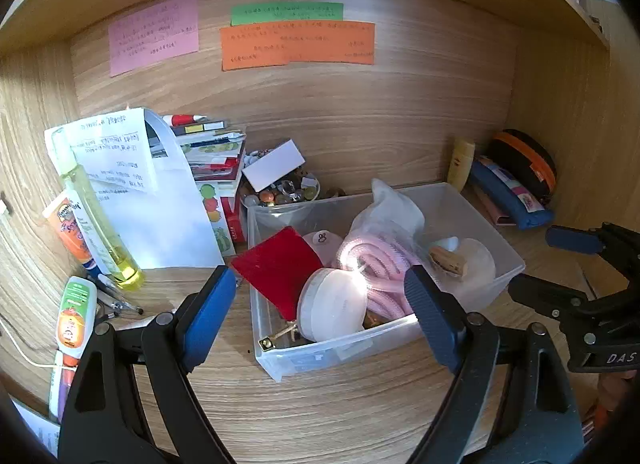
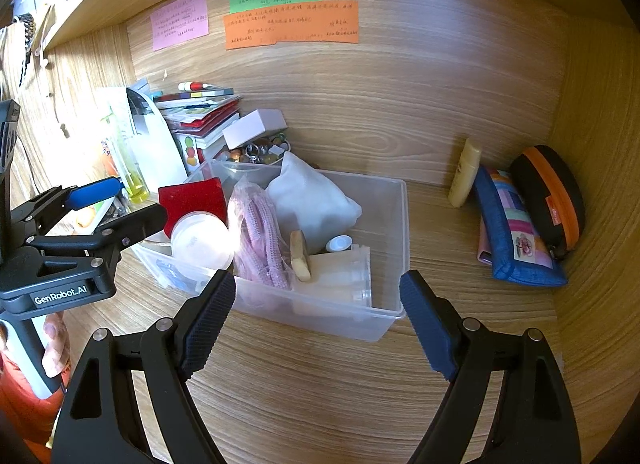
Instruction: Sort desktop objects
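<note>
both grippers hang over the wooden desk (image 2: 320, 384) with jaws spread wide and nothing between them: left gripper (image 1: 320, 316), right gripper (image 2: 316, 320). just beyond their blue pads sits the clear plastic bin (image 2: 384, 200), holding a red card (image 1: 276, 264), a white round jar (image 1: 332, 304), pink rope (image 1: 380, 264) and a white pouch (image 2: 312, 196). a blue pencil case (image 2: 516, 240) and black-and-orange case (image 2: 548, 192) lie well apart to the right, against the side wall

Clear plastic bin (image 2: 384, 232) on the desk holds pink rope (image 2: 260, 240), red card (image 2: 192, 200).
</note>
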Action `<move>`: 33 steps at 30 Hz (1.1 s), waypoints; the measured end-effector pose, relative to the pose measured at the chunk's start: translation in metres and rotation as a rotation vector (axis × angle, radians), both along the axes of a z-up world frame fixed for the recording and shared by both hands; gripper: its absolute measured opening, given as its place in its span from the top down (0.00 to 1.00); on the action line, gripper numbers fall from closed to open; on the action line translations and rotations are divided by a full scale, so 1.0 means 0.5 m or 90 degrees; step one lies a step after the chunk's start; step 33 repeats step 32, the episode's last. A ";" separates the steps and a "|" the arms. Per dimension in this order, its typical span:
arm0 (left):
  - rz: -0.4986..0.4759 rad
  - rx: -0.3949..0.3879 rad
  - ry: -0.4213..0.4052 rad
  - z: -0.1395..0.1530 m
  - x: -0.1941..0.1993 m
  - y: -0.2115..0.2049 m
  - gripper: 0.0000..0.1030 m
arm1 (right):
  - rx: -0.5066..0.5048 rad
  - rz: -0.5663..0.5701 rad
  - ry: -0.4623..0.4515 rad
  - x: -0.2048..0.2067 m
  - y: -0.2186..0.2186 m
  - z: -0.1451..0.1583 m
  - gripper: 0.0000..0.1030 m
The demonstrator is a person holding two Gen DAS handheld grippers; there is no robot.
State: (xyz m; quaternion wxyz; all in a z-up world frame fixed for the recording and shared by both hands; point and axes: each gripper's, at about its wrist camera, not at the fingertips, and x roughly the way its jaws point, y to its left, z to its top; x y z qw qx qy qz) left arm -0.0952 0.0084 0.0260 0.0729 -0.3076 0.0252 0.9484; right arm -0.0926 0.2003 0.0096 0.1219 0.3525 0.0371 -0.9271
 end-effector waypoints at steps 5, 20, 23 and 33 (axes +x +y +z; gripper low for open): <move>-0.011 0.003 -0.010 -0.003 -0.003 0.003 0.12 | -0.001 0.001 0.000 -0.001 0.000 0.000 0.20; -0.022 0.002 -0.015 -0.007 0.001 0.010 0.04 | -0.002 0.002 -0.011 -0.003 0.001 -0.009 0.20; -0.022 0.001 -0.016 -0.009 0.000 0.010 0.04 | -0.003 0.002 -0.013 -0.003 0.001 -0.009 0.20; -0.029 -0.009 -0.003 -0.009 0.004 0.012 0.04 | -0.004 -0.001 -0.020 -0.006 0.000 -0.014 0.20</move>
